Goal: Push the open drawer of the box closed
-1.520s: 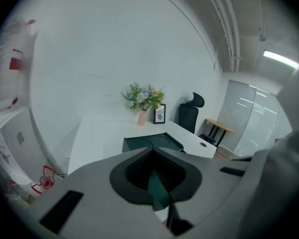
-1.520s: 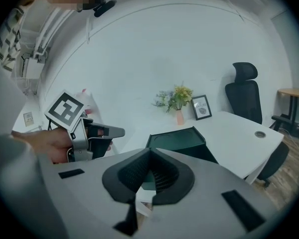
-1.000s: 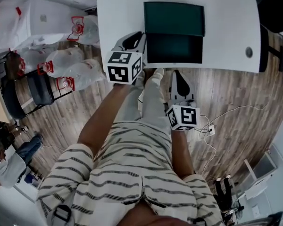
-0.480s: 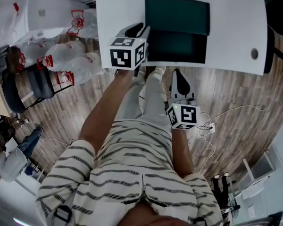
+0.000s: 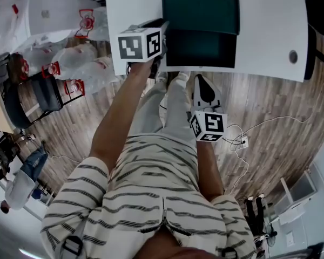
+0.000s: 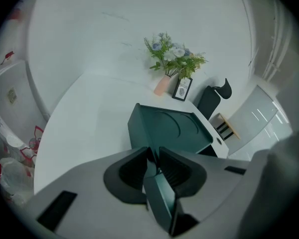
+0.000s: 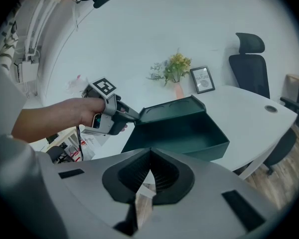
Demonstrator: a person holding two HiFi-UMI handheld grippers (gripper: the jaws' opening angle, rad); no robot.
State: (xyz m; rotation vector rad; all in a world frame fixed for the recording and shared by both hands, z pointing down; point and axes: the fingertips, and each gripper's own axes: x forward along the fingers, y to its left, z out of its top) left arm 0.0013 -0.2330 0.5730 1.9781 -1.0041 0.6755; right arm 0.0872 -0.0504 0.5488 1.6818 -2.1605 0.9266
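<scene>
Your left gripper (image 5: 160, 28) is in the upper left part of the head view, at the left wall of the open drawer (image 5: 198, 47). Its jaws are apart and closing, and that thin wall stands between them. The drawer sticks out of the dark green box (image 5: 201, 12) toward you, on the white counter (image 5: 264, 31). Your right gripper (image 5: 201, 84) is lower, near the middle of the frame, over the wood floor (image 5: 270, 112). Its jaws are pressed together and hold nothing.
</scene>
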